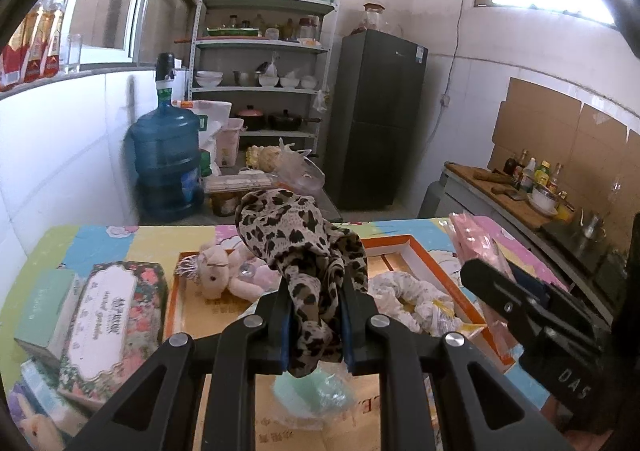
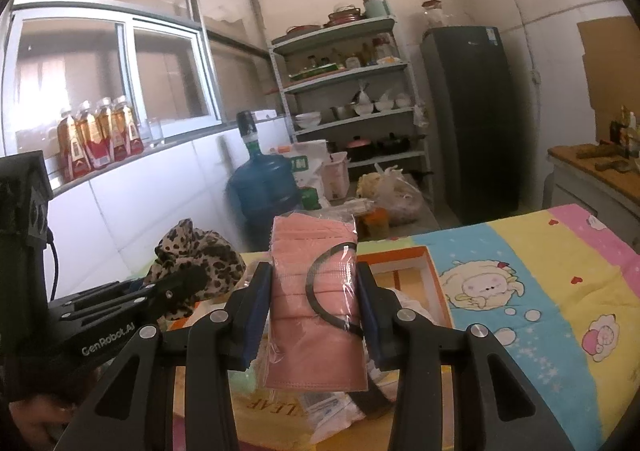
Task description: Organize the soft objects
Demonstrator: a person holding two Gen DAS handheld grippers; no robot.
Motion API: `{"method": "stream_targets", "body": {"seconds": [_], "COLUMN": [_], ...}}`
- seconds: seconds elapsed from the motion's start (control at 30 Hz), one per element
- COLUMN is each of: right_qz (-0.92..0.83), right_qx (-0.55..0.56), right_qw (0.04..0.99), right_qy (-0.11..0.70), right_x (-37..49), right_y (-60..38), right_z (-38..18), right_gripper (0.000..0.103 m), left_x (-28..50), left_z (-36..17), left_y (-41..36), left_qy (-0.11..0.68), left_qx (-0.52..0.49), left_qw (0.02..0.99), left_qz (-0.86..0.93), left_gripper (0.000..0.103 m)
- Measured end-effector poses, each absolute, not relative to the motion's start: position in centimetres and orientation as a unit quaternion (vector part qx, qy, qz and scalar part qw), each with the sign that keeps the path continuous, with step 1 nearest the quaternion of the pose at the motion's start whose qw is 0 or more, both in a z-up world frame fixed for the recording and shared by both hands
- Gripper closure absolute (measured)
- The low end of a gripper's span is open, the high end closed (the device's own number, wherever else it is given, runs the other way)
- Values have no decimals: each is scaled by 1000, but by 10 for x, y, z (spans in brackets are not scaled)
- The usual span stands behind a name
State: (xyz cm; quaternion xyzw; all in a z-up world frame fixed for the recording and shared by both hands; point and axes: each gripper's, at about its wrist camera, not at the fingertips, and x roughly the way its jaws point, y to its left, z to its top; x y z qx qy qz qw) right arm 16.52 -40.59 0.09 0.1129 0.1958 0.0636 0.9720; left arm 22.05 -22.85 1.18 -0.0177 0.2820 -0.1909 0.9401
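**Both my grippers carry soft things**

My left gripper [image 1: 316,315] is clenched on a leopard-print scarf [image 1: 304,235], lifted above the orange-rimmed tray [image 1: 436,271]. My right gripper [image 2: 316,307] grasps a bagged pack of pink masks [image 2: 316,291]. In the tray lie a plush bunny [image 1: 220,275] and a white cloth [image 1: 408,291], on the cartoon-print table cover [image 2: 540,291].

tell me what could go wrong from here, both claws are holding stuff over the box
1. The scarf is bunched high above the left claw; its loose top could flop onto the plush in the orange box.
2. The mask pack sits in slick plastic in the right claw and may slide out.
3. The claws are close together and might bump.
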Motion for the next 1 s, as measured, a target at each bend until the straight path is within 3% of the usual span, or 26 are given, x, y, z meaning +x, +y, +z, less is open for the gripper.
{"method": "stream_targets", "body": {"seconds": [0.93,1.0], "right_qz": [51,49], "right_qx": [108,109], "right_qw": [941,940], "right_qy": [317,320], "right_x": [205,205], "right_y": [-401,-401], "right_z": [-44,-45], "right_gripper": [58,58], "left_x": [271,271], "left_z": [-48,-48], "left_y": [-244,-241], "left_qy": [378,379], "left_qx": [-27,-35], "left_qw": [904,903], "left_qz": [-200,-198], "left_gripper": [83,79]}}
